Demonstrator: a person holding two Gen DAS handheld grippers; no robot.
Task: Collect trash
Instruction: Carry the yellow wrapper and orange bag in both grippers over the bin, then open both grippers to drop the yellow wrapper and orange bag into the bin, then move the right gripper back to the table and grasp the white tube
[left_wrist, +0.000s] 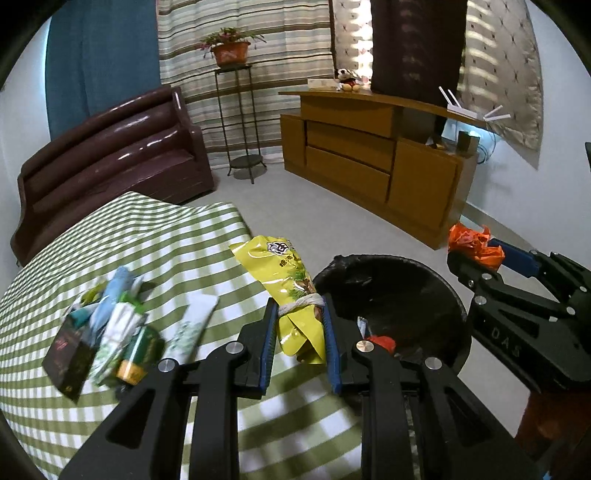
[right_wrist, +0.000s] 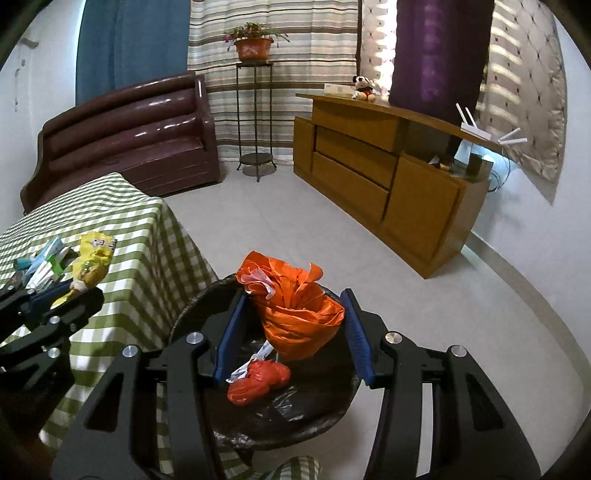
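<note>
Trash is in both tools at once. Left tool (left_wrist: 299, 314) has its blue-padded fingers clamped on a yellow snack bag (left_wrist: 288, 280), gripping it at the spot where a white string is wound around its middle; the bag's printed top sticks up and forward past the fingertips, and its crumpled lower end hangs between the fingers. That bag sits in the air over the edge of the desk (left_wrist: 184, 229), which wears a green-and-white checked cloth, just beside the rim of the black-lined trash bin (left_wrist: 388, 273) standing on the floor. Right tool (right_wrist: 295, 306) has its fingers spread wide, with an orange plastic bag (right_wrist: 295, 317) between them directly above the bin (right_wrist: 295, 413); the bag's right side lies against the right pad, while a gap shows on the left, so whether it is truly gripped I cannot tell. Lower inside the bin lies a smaller red bag (right_wrist: 258, 382) with a scrap of white paper beside it. On the desk, to the left of the yellow bag, a pile of leftover packaging (left_wrist: 107, 332) remains: a dark box, a pale blue wrapper, green-and-white cartons, and a flat white pouch (left_wrist: 190, 325) lying just to the right of the pile. A brown sofa (left_wrist: 110, 155), a wooden cabinet (left_wrist: 369, 166) and a plant stand (left_wrist: 236, 118) are farther back.
</note>
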